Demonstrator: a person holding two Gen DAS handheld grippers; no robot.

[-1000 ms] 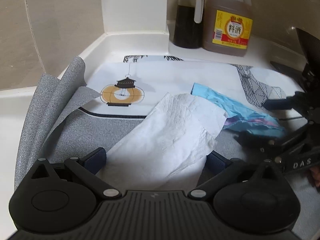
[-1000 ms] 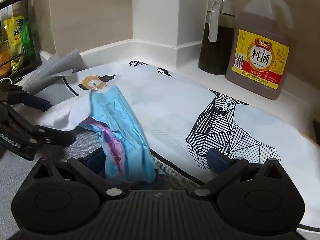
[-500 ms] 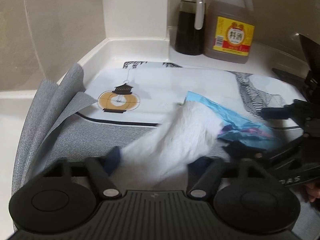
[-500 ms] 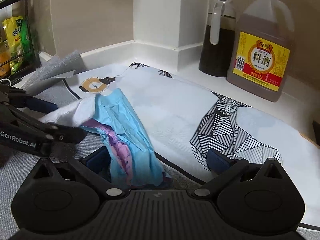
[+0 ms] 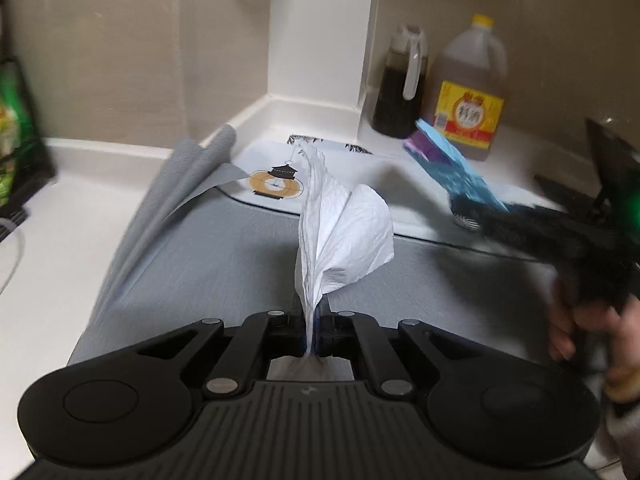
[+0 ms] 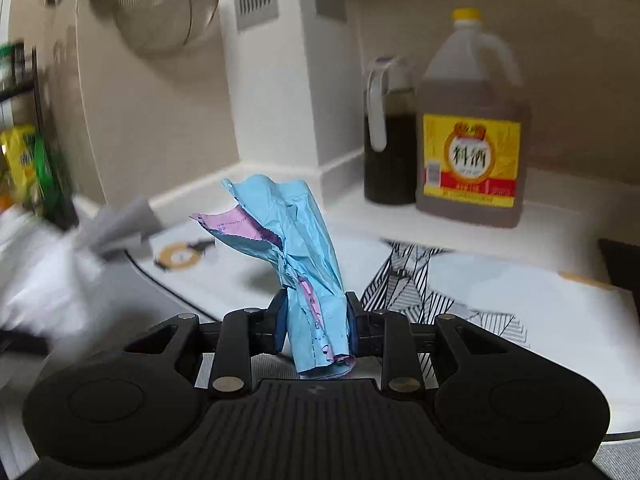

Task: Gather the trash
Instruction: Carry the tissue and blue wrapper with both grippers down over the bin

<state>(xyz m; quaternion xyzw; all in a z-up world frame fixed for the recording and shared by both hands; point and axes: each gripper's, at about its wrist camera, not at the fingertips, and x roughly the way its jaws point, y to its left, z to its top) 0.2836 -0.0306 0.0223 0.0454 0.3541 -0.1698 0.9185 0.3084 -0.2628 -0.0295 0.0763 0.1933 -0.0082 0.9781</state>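
A crumpled white paper towel (image 5: 340, 232) stands up from my left gripper (image 5: 312, 322), which is shut on its lower end, lifted off the grey mat (image 5: 224, 256). My right gripper (image 6: 316, 320) holds a crumpled blue and pink paper (image 6: 304, 248). Its jaws are closing, with both pads pressed on the paper's sides. In the left wrist view the right gripper (image 5: 476, 210) is a dark blur at the right, with the blue paper (image 5: 452, 164) sticking up and a hand (image 5: 580, 328) behind it. The right wrist view shows the towel (image 6: 40, 272) as a white blur at the left.
A cooking wine jug (image 6: 472, 140) and a dark sauce bottle (image 6: 386, 136) stand by the back wall. White printed mats (image 6: 500, 300) lie on the counter. A metal strainer (image 6: 164, 4) hangs above. A rack with snack packets (image 6: 24, 164) is at the left.
Both grippers went from open to closed, the left on the paper towel, the right on the blue paper. Both pieces have come up off the mats, and the left hand has pulled back and risen.
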